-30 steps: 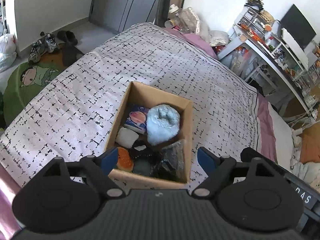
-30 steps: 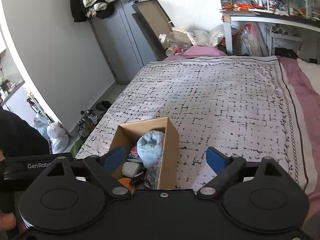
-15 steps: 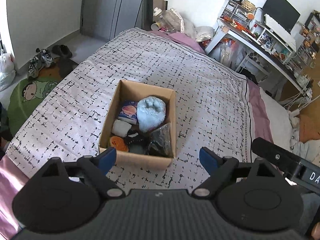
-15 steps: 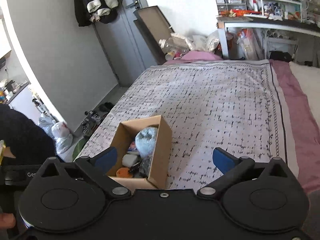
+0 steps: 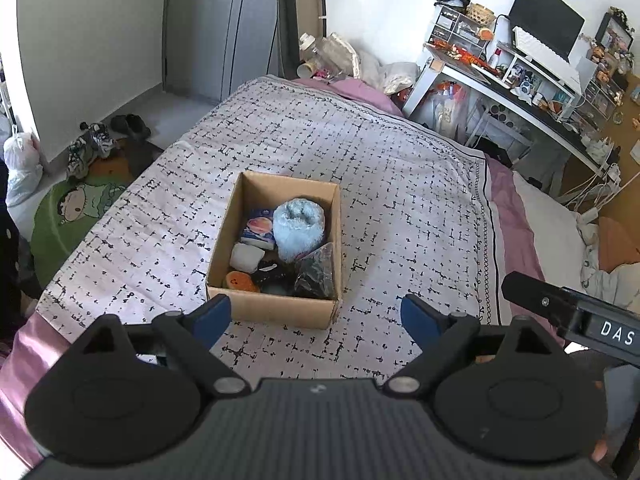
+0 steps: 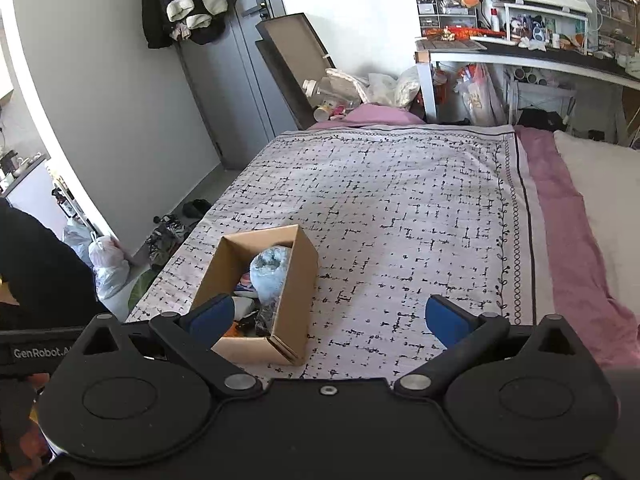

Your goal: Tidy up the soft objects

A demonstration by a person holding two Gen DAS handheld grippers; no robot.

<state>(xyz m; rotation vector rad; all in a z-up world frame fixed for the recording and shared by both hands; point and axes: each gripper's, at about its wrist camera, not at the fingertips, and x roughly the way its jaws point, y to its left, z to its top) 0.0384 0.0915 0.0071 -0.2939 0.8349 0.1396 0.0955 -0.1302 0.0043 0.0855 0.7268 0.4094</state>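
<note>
An open cardboard box (image 5: 280,312) stands on the patterned bedspread (image 5: 400,184). It holds a fluffy light-blue item (image 5: 299,228), a small printed pack (image 5: 258,229), a white piece (image 5: 246,258), an orange piece (image 5: 239,281) and dark items (image 5: 316,270). My left gripper (image 5: 316,318) is open and empty, above and just in front of the box. My right gripper (image 6: 328,314) is open and empty, to the right of the box (image 6: 298,276), where the blue item (image 6: 270,272) shows.
A cluttered desk (image 5: 532,92) stands beyond the bed's far right. Shoes (image 5: 92,144) and a green mat (image 5: 76,212) lie on the floor at left. A pink sheet (image 6: 568,232) runs along the bed's right side. The right gripper's body (image 5: 580,316) shows at right.
Both grippers have pulled back and up from the box, which now looks smaller and farther away. Both stay open and empty. The box contents have not moved.
</note>
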